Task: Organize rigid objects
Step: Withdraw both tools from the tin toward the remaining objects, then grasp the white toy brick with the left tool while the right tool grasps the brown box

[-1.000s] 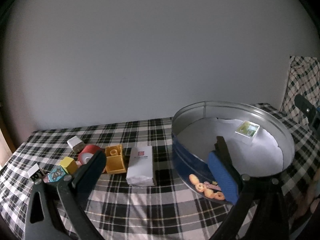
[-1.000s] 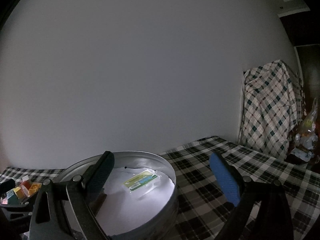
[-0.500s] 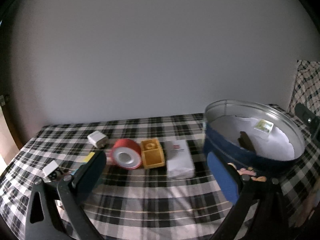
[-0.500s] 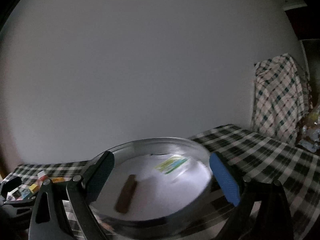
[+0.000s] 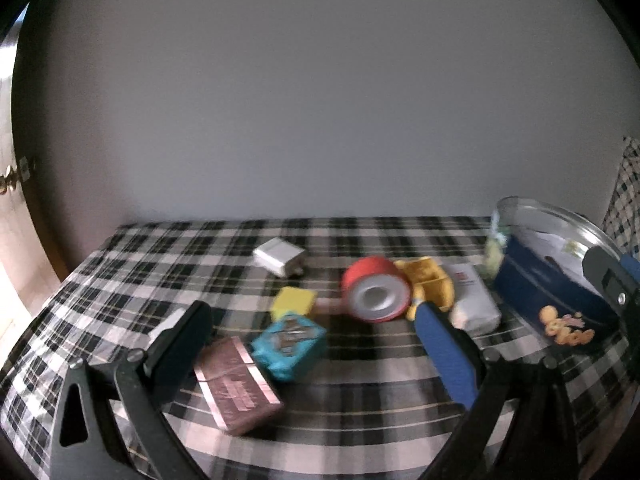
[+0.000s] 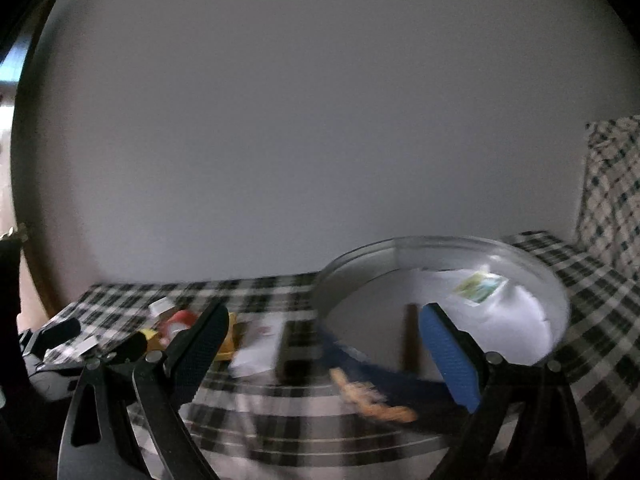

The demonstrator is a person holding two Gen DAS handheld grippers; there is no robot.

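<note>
While both the left gripper (image 5: 310, 344) and right gripper (image 6: 324, 344) hang wide open and empty, the red tape roll (image 5: 376, 296) sits at 12 o'clock on the bench (image 5: 360, 432), cookie tin (image 5: 560, 300) at 3.

Between the left jaws lie a copper-brown box (image 5: 236, 386) and a teal box (image 5: 289, 340), touching. Beyond them sit a yellow cube (image 5: 293, 301), red tape roll (image 5: 376, 296) on its side and yellow block (image 5: 430, 286); the blue tin (image 5: 548, 300) stands right of the right jaw.
</note>
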